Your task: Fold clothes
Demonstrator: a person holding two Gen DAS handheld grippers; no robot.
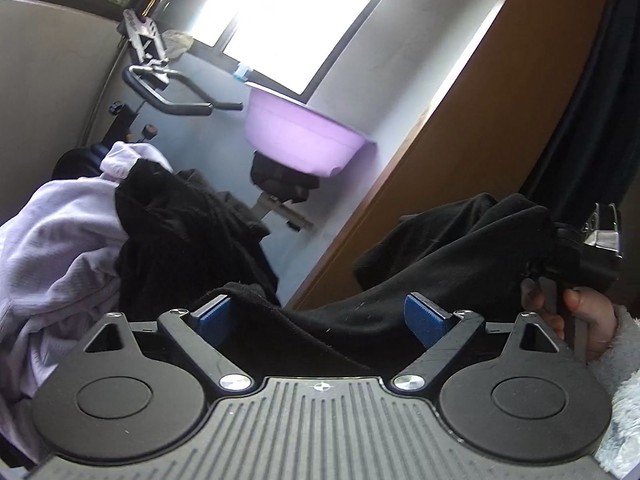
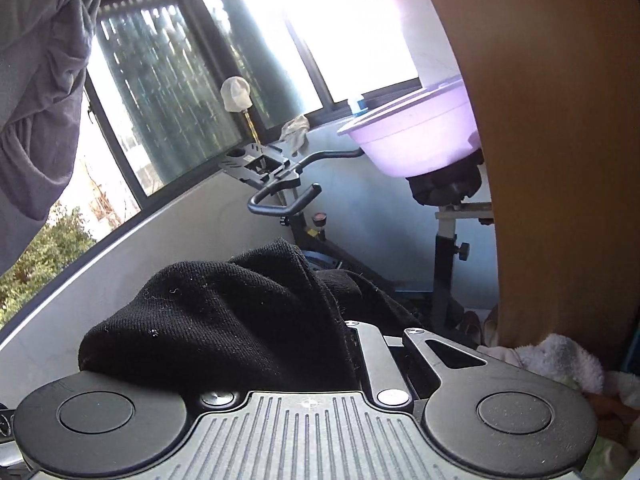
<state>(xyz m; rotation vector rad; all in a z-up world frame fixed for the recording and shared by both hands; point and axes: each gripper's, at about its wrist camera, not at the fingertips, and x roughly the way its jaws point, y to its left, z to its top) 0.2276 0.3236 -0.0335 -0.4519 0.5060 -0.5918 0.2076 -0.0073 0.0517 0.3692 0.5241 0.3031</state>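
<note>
1. Between the blue pads (image 1: 214,314) of the left gripper (image 1: 320,316) lies a fold of the black garment (image 1: 440,248); the jaws stand wide apart, released, with the cloth draped loosely across the gap rather than pinched.
2. From there the black garment stretches up and to the right, where the right gripper (image 1: 592,240) bunches its far end, held by a hand (image 1: 580,316) in a fluffy pale sleeve (image 1: 624,380).
3. Seen from the right wrist camera, the black knit (image 2: 224,312) is heaped over the right gripper (image 2: 348,344) and hides its left finger; the visible finger (image 2: 372,356) sits pressed against the cloth, so the jaws appear clenched on the black garment.
4. To the left in the left wrist view sits a pile of a pale lilac garment (image 1: 52,248) with another dark garment (image 1: 184,232) lying against it.
5. Behind stands an exercise bike (image 2: 288,196) with a lilac basin (image 2: 416,140) resting on its saddle, under a bright window (image 2: 352,24).
6. A brown wooden panel (image 2: 560,160) fills the right side, and a grey cloth (image 2: 36,80) hangs at the upper left of the right wrist view.
</note>
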